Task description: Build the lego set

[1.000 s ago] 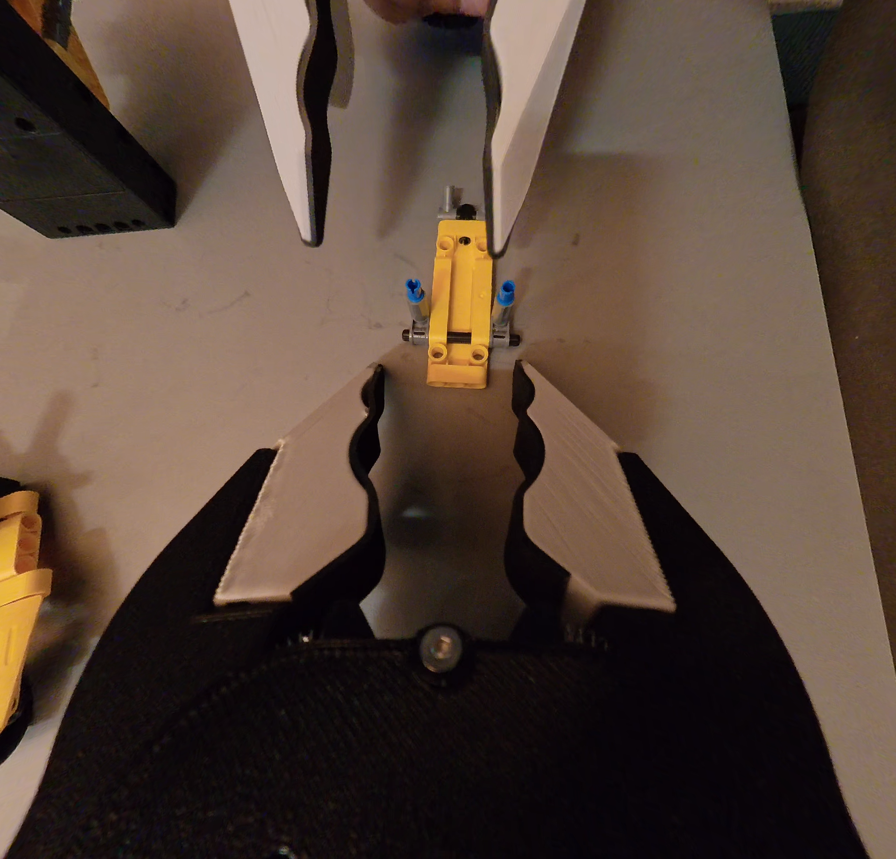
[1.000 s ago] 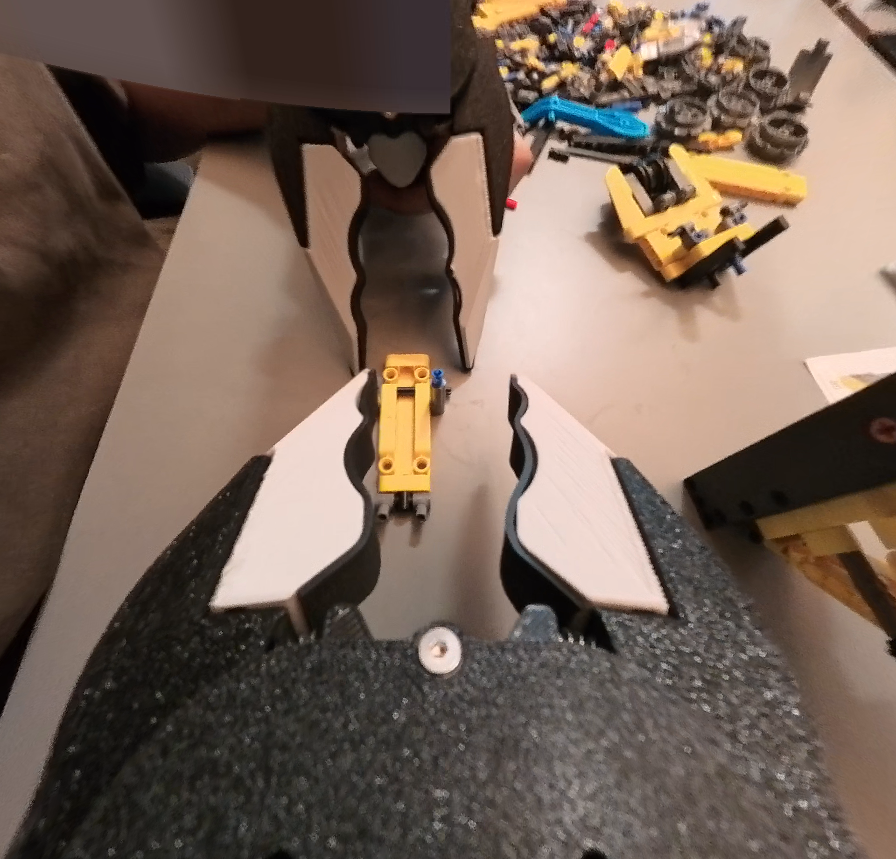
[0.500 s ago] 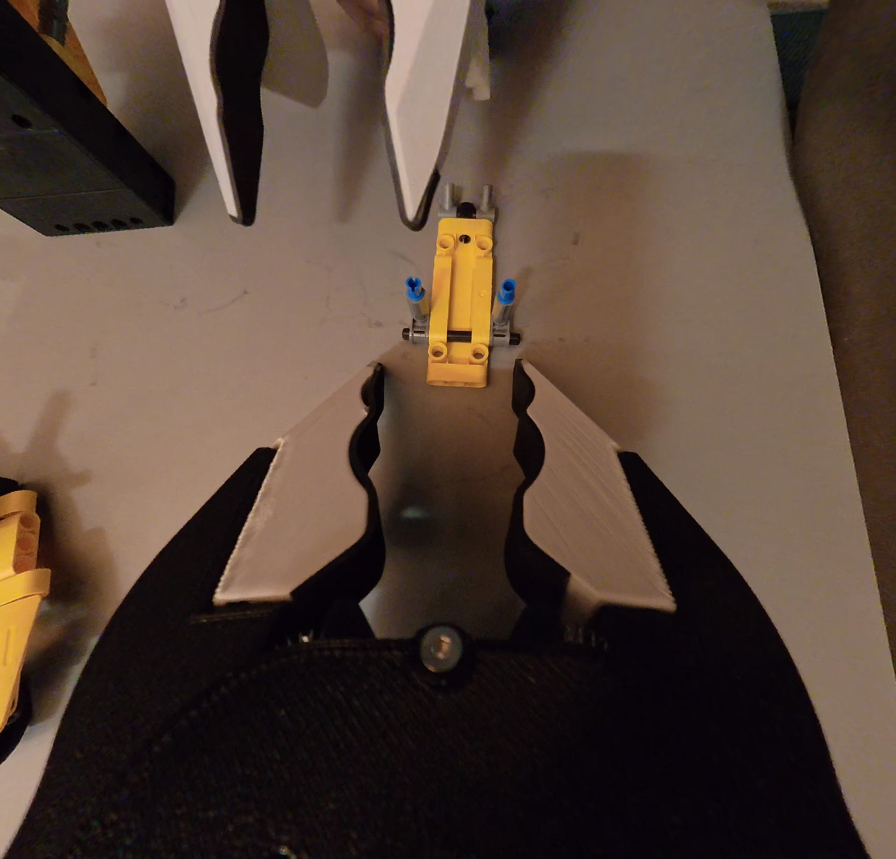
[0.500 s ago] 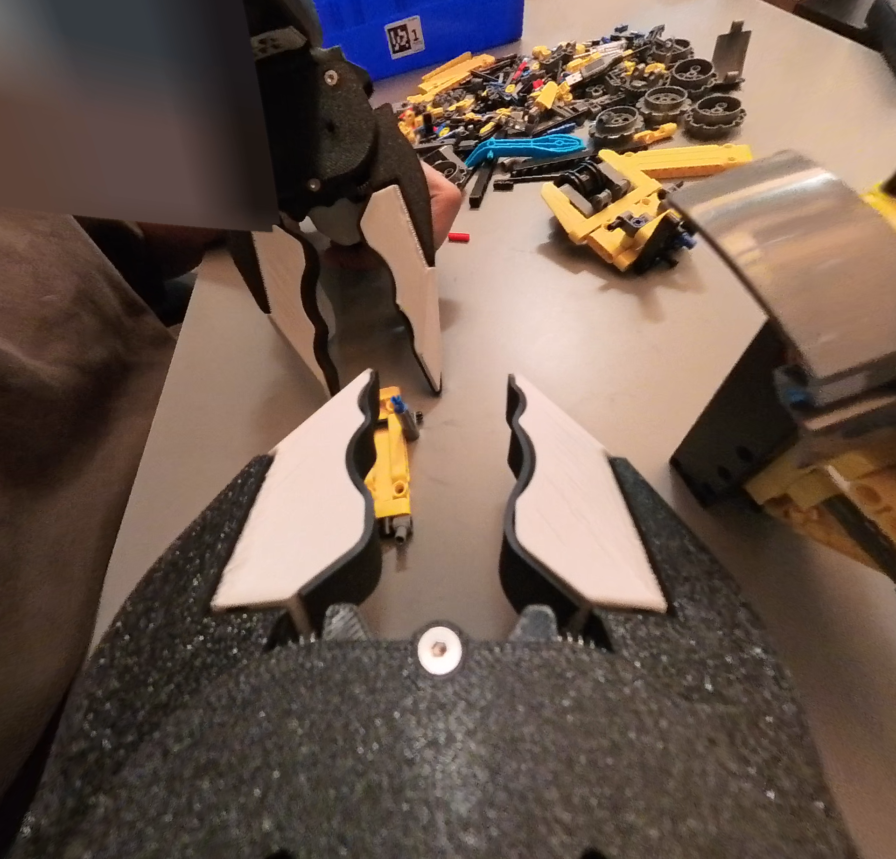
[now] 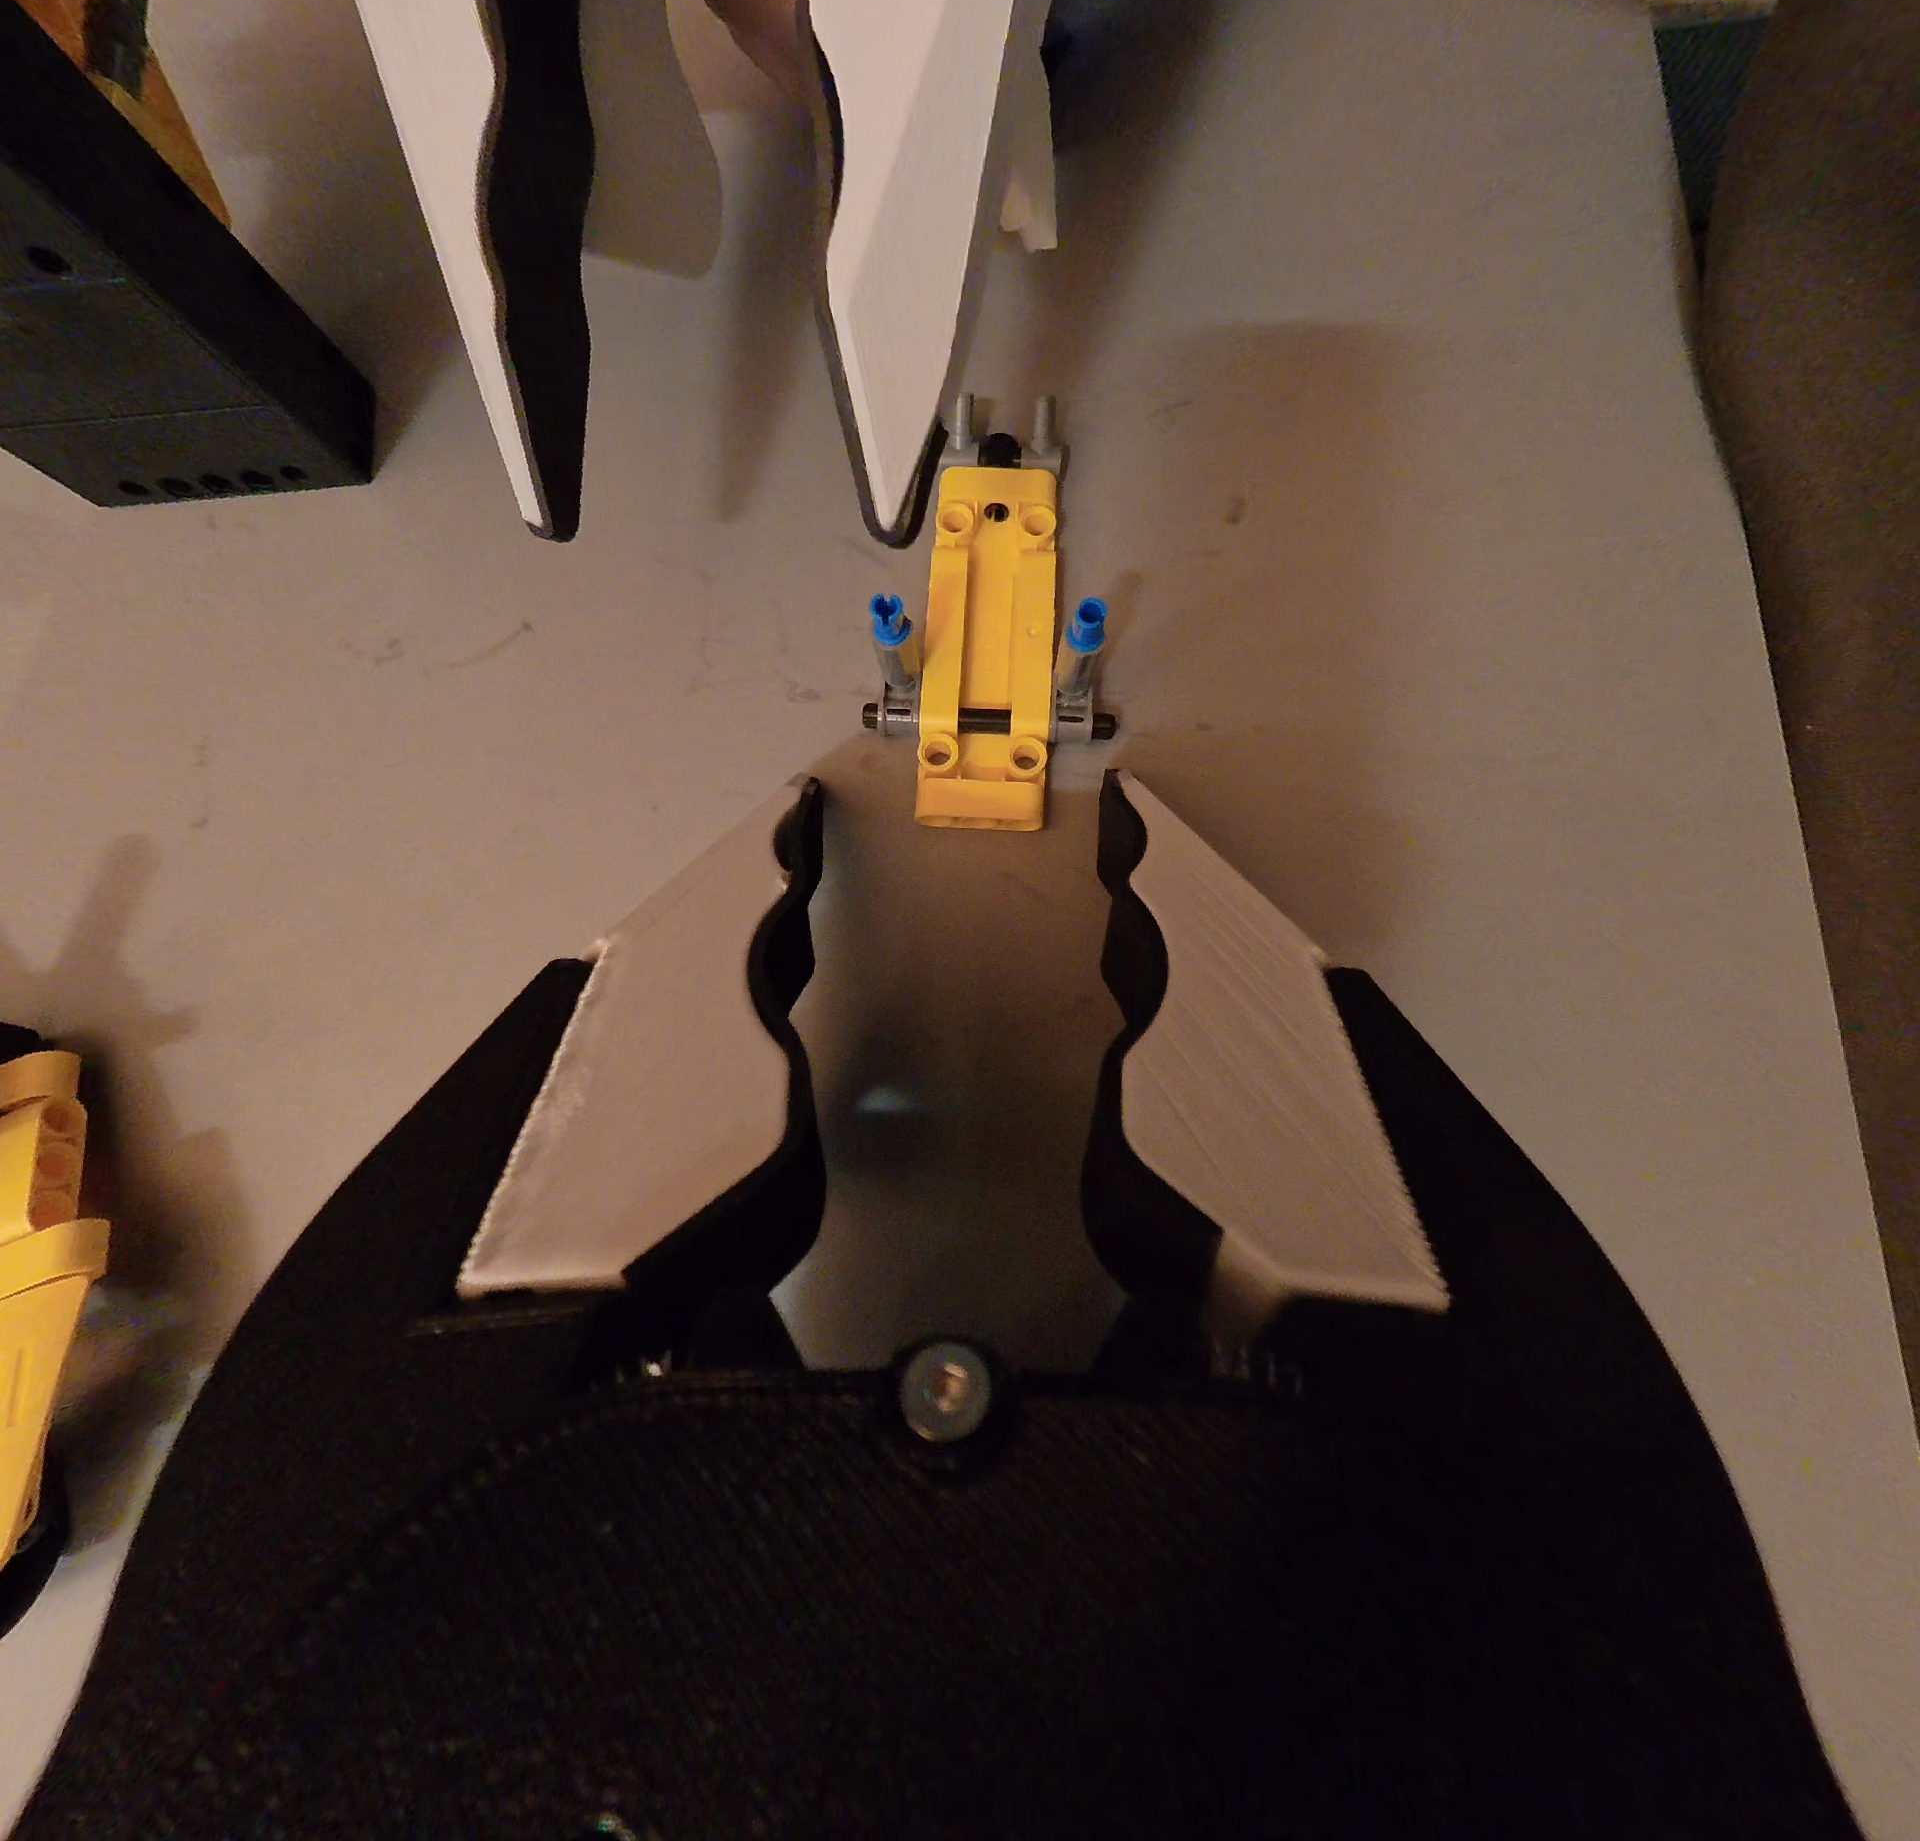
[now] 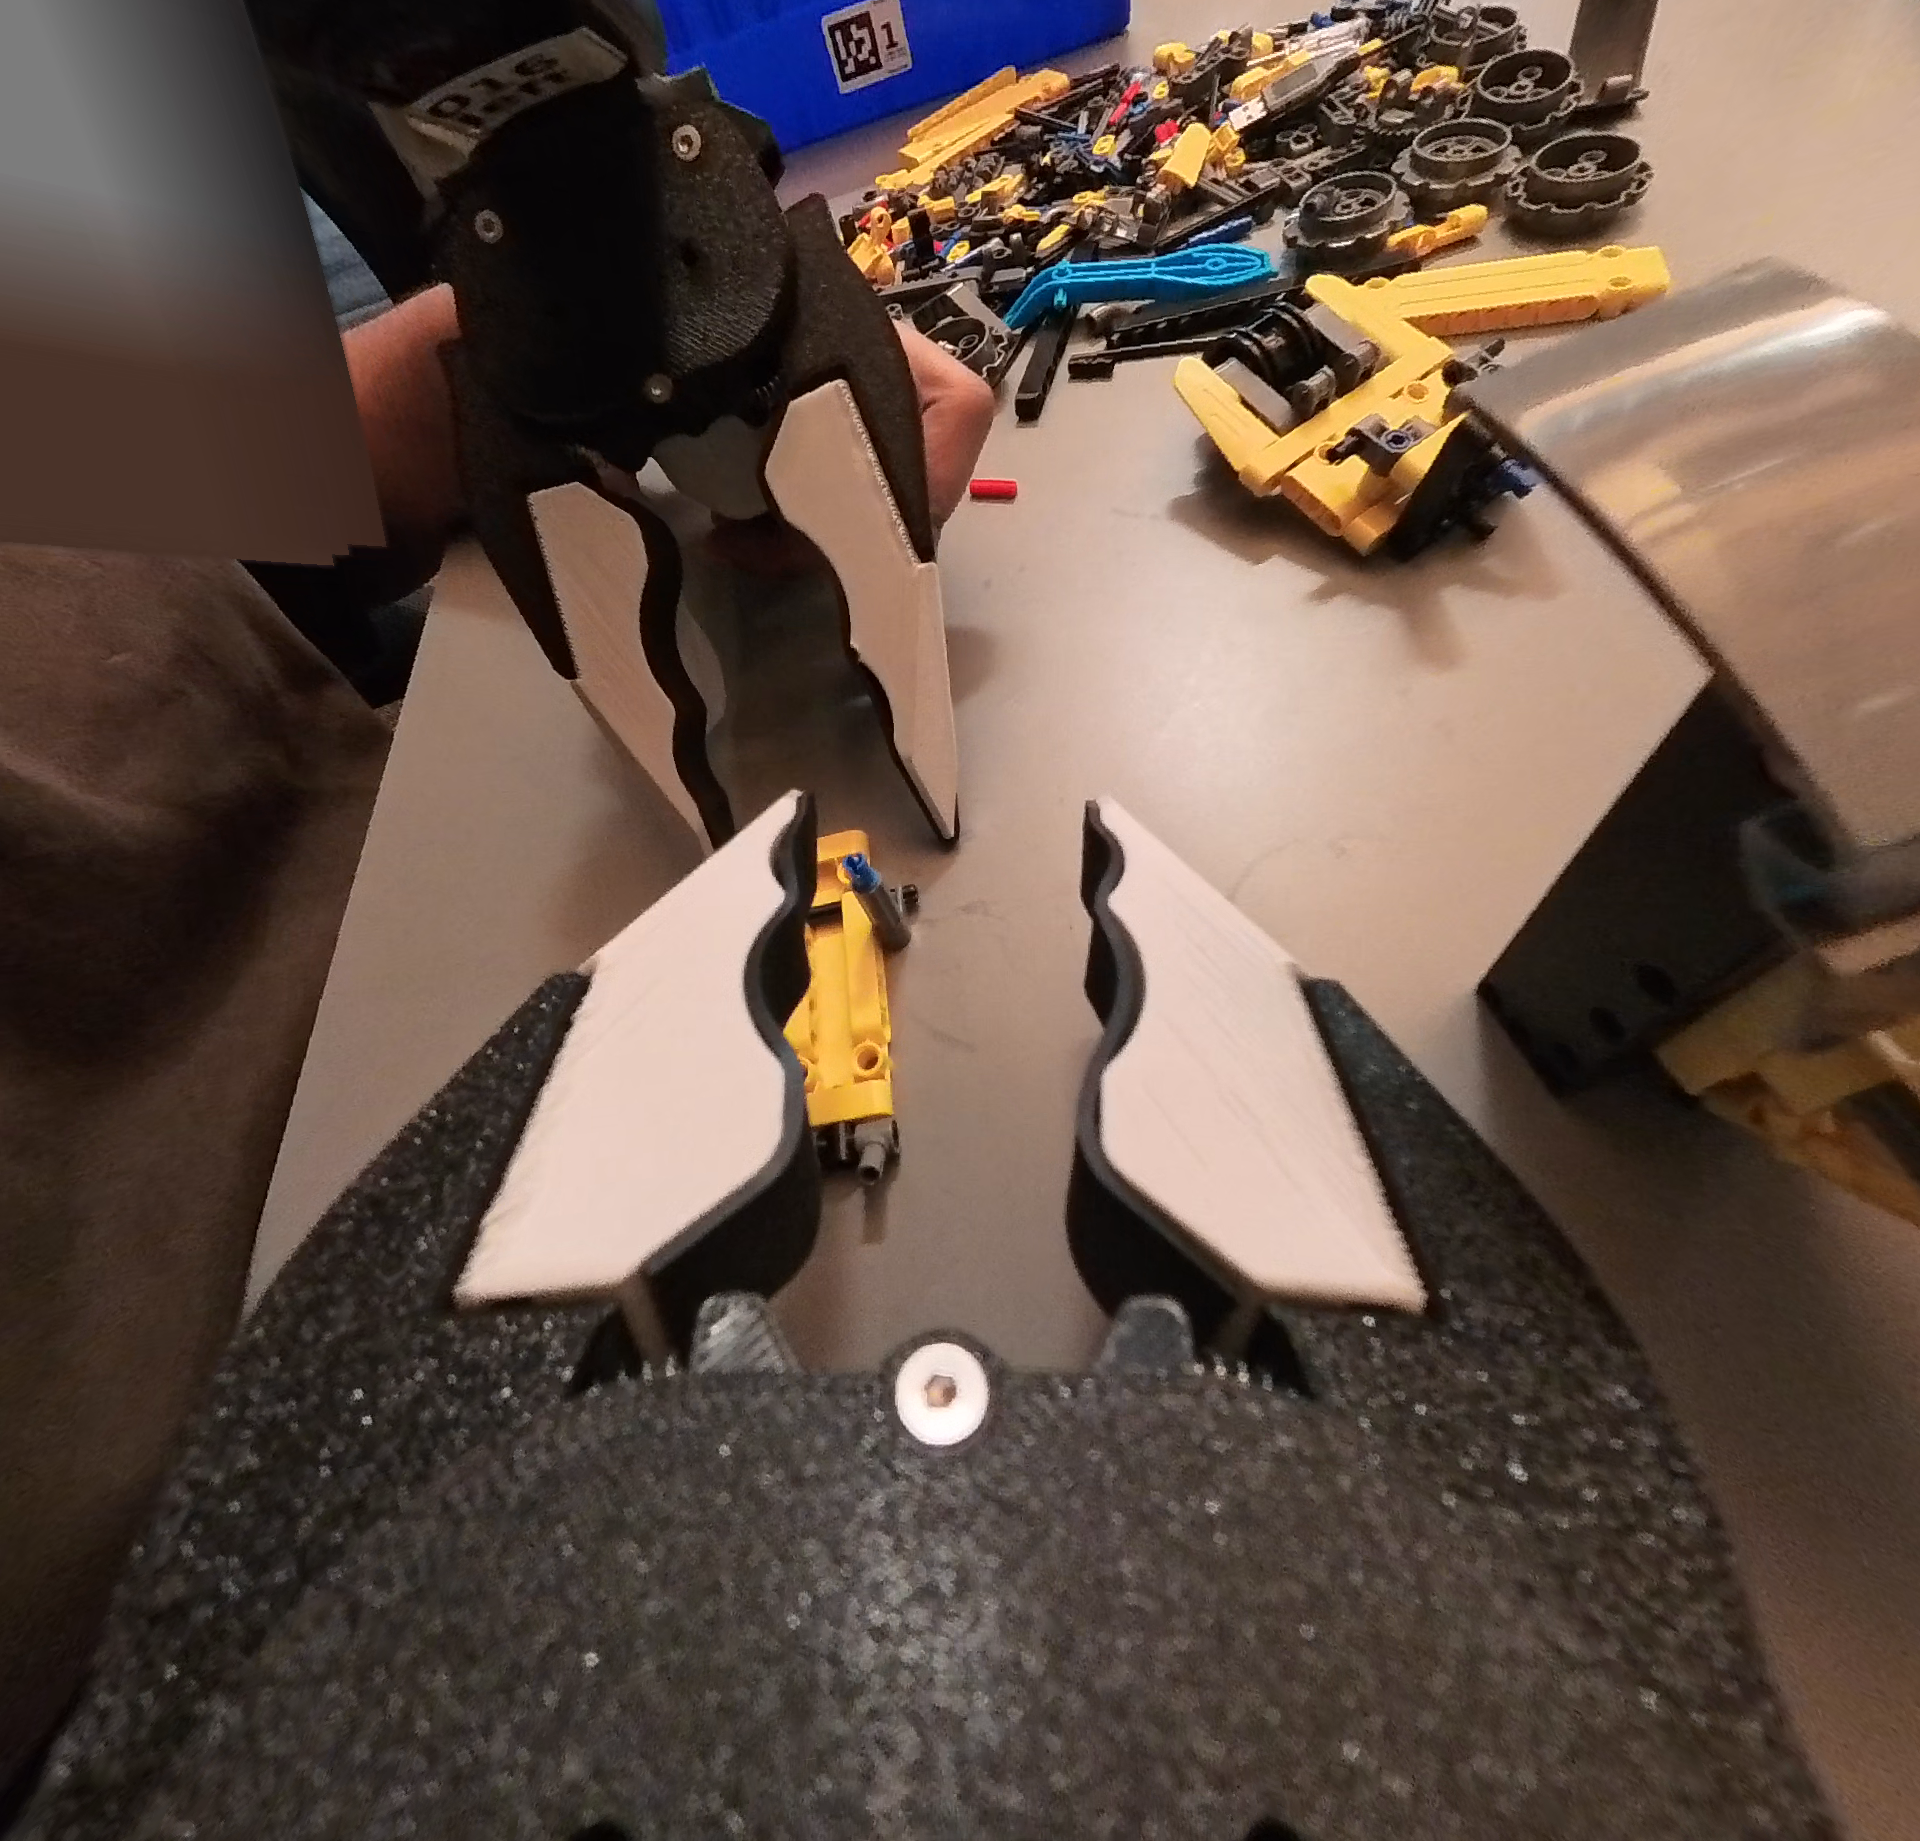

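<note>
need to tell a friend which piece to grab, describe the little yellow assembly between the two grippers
On the grey table, away from the heaped loose parts, find the two open grippers facing each other. Between their fingers lies a narrow yellow plastic brick assembly; alone among nearby parts, it has a blue-tipped grey pin on each side.

The bench (image 5: 312,711) looks smooth and matt, faintly scuffed. The small yellow brick assembly (image 5: 985,638) is glossy plastic with blue pegs. The left tongs (image 5: 961,804) have ribbed white plastic fingers (image 5: 665,1064) on a matt black body; the right tongs (image 6: 940,825) sit on grainy, speckled black plastic.
</note>
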